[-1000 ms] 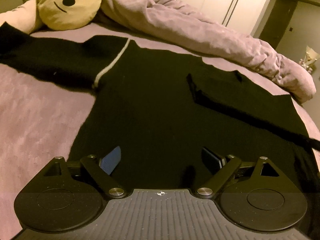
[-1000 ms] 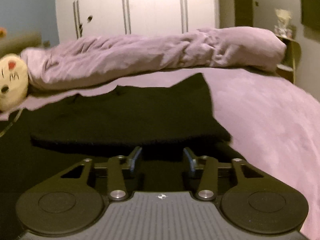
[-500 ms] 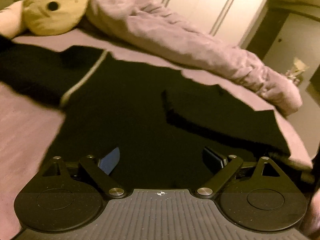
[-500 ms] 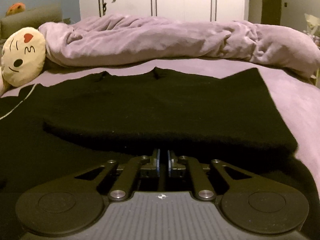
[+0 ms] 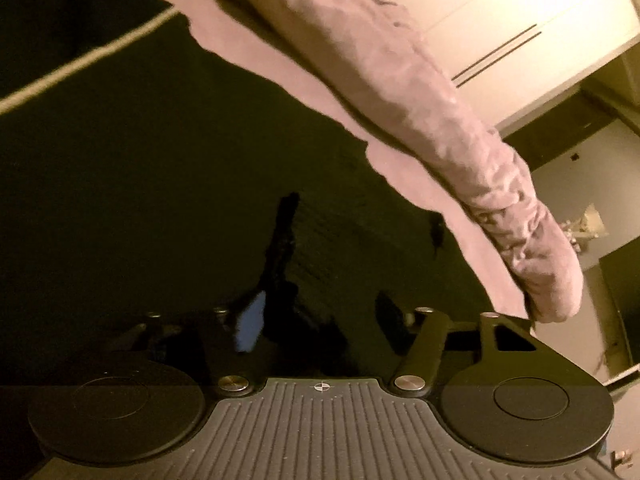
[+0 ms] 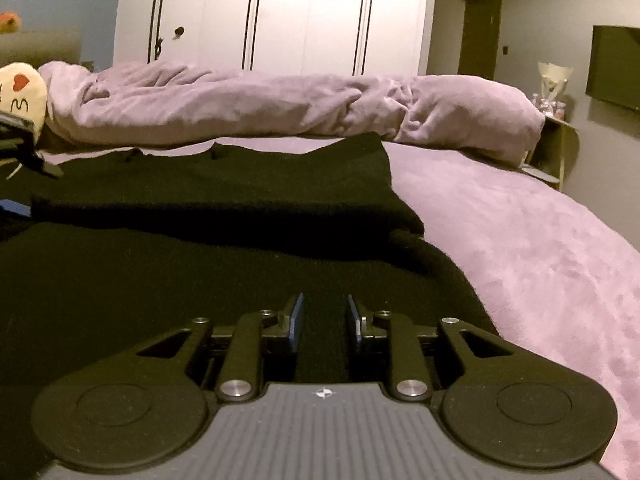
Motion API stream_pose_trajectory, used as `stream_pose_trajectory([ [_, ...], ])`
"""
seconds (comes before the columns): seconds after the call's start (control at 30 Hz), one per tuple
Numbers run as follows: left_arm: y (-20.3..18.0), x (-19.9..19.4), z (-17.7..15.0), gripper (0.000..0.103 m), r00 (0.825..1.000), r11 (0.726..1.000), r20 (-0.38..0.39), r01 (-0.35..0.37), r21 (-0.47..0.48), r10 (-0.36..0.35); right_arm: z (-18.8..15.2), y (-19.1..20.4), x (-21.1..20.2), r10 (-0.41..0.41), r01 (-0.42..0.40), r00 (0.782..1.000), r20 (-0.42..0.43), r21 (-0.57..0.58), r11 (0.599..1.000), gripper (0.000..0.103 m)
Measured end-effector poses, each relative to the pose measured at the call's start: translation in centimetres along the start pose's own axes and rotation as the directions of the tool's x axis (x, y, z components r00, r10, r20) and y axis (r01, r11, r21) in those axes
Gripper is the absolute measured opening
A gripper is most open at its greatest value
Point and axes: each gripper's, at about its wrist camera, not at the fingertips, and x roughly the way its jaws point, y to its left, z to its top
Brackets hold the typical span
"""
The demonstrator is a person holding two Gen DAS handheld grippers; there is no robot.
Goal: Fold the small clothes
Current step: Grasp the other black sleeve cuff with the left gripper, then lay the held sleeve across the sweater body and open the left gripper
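A black knitted garment (image 5: 160,180) lies spread on the lilac bedspread (image 6: 520,240), with a thin white stripe (image 5: 80,64) near its far left. One part of it is folded over into a thicker layer (image 6: 240,188) on top. My left gripper (image 5: 320,322) hovers tilted just over the cloth, and its jaws are closing. A raised fold edge (image 5: 284,240) runs up from beside its blue pad, but the pads stand apart from it. My right gripper (image 6: 325,318) sits low over the garment's near part. Its jaws are opening a narrow gap with only flat cloth beneath.
A rolled lilac duvet (image 6: 280,108) lies along the far side of the bed. A cream plush cushion (image 6: 20,92) with a drawn face sits at the far left. White wardrobe doors (image 6: 280,16) stand behind, and a small side table (image 6: 560,140) is at the bed's right corner.
The left gripper has swung right and rolled, coming close over the folded edge, with its jaws narrower. The right gripper shut, sank toward the cloth, and has now parted slightly.
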Motion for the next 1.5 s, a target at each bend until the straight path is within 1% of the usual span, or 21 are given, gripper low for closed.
stream_pose_trajectory([
  [0.03, -0.1, 0.6, 0.1, 0.051, 1.0, 1.0, -0.018, 0.0, -0.001, 0.0, 0.0, -0.1, 0.2, 0.003, -0.003, 1.0, 0.002, 0.006, 1.0, 0.024],
  [0.07, -0.1, 1.2, 0.1, 0.031, 0.999, 1.0, -0.033, -0.003, -0.003, 0.003, -0.1, -0.1, 0.3, 0.005, -0.005, 1.0, 0.004, 0.01, 1.0, 0.025],
  [0.1, -0.1, 1.8, 0.2, 0.018, 0.999, 1.0, -0.053, 0.002, -0.01, -0.003, 0.0, -0.1, 0.3, 0.008, -0.008, 1.0, 0.005, 0.013, 1.0, 0.025],
  [0.2, -0.3, 2.5, -0.1, 0.016, 0.998, 1.0, -0.061, -0.004, -0.026, 0.003, -0.1, -0.4, 0.2, 0.022, -0.023, 1.0, 0.009, 0.032, 0.999, 0.025],
  [0.3, -1.8, 1.2, -0.1, 0.014, 1.0, 0.998, 0.004, -0.028, 0.063, 0.027, -0.2, -0.4, 0.0, 0.028, -0.028, 1.0, 0.009, 0.04, 0.999, 0.025],
  [0.43, -3.7, -1.4, 0.9, 0.014, 0.996, 0.987, 0.09, -0.036, 0.159, 0.021, 0.2, 0.0, 0.0, 0.018, -0.018, 1.0, -0.002, 0.023, 1.0, 0.025],
  [0.5, -4.3, -2.3, 1.4, 0.014, 0.99, 0.974, 0.133, -0.076, 0.213, 0.048, 0.4, 0.3, -0.1, 0.005, -0.004, 1.0, -0.01, 0.007, 1.0, 0.025],
  [0.57, -4.4, -2.6, 1.5, 0.021, 0.976, 0.951, 0.17, -0.175, 0.254, 0.135, 0.6, 0.6, -0.2, 0.0, 0.0, 1.0, -0.016, 0.013, 1.0, 0.026],
  [0.63, -3.6, -2.6, 1.2, 0.041, 0.969, 0.938, 0.169, -0.221, 0.265, 0.181, 0.6, 0.7, -0.2, -0.003, 0.004, 1.0, -0.02, 0.026, 1.0, 0.027],
  [0.67, -3.0, -2.8, 1.0, 0.058, 0.97, 0.939, 0.153, -0.225, 0.26, 0.19, 0.6, 0.7, -0.2, -0.007, 0.007, 1.0, -0.02, 0.026, 1.0, 0.028],
  [0.77, -0.7, -4.8, 0.2, 0.072, 0.981, 0.956, 0.129, -0.174, 0.236, 0.147, 0.4, 0.7, 0.0, -0.01, 0.01, 1.0, -0.015, 0.022, 1.0, 0.029],
  [0.87, 2.1, -7.9, -0.1, 0.084, 0.976, 0.963, 0.159, -0.181, 0.202, 0.15, 0.2, 0.6, 0.3, -0.006, 0.006, 1.0, -0.008, 0.032, 0.999, 0.031],
  [0.97, 5.7, -11.5, 0.6, 0.086, 0.963, 0.968, 0.207, -0.205, 0.145, 0.173, 0.0, 0.6, 0.4, -0.009, 0.009, 1.0, 0.0, 0.032, 0.999, 0.032],
  [1.03, 8.1, -13.6, 1.6, 0.087, 0.971, 0.987, 0.214, -0.128, 0.099, 0.104, 0.0, 0.8, 0.4, -0.016, 0.015, 1.0, 0.004, 0.025, 1.0, 0.032],
  [1.07, 9.2, -14.6, 2.2, 0.094, 0.966, 0.99, 0.235, -0.129, 0.06, 0.112, -0.1, 0.9, 0.4, -0.019, 0.019, 1.0, 0.006, 0.022, 1.0, 0.032],
  [1.13, 11.2, -17.2, 3.2, 0.096, 0.919, 0.978, 0.34, -0.205, -0.023, 0.201, -0.2, 0.9, 0.4, -0.022, 0.022, 1.0, 0.008, 0.019, 1.0, 0.033],
  [1.2, 13.8, -19.2, 4.8, 0.097, 0.896, 0.981, 0.398, -0.178, -0.077, 0.194, -0.2, 0.9, 0.5, -0.019, 0.018, 1.0, 0.009, 0.026, 0.999, 0.034],
  [1.27, 16.9, -20.3, 6.8, 0.097, 0.881, 0.967, 0.411, -0.167, -0.193, 0.234, -0.2, 1.0, 0.5, -0.018, 0.018, 1.0, 0.01, 0.027, 0.999, 0.034],
  [1.37, 21.4, -20.8, 9.2, 0.096, 0.871, 0.932, 0.414, -0.119, -0.342, 0.264, -0.3, 1.1, 0.6, -0.018, 0.017, 1.0, 0.013, 0.031, 0.999, 0.035],
  [1.43, 23.5, -21.0, 10.4, 0.095, 0.861, 0.911, 0.429, -0.087, -0.404, 0.273, -0.3, 1.1, 0.7, -0.02, 0.02, 1.0, 0.013, 0.031, 0.999, 0.035],
  [1.5, 25.1, -20.5, 11.6, 0.089, 0.862, 0.892, 0.425, -0.065, -0.447, 0.276, -0.3, 1.2, 0.8, -0.028, 0.028, 1.0, 0.013, 0.021, 0.999, 0.035],
])
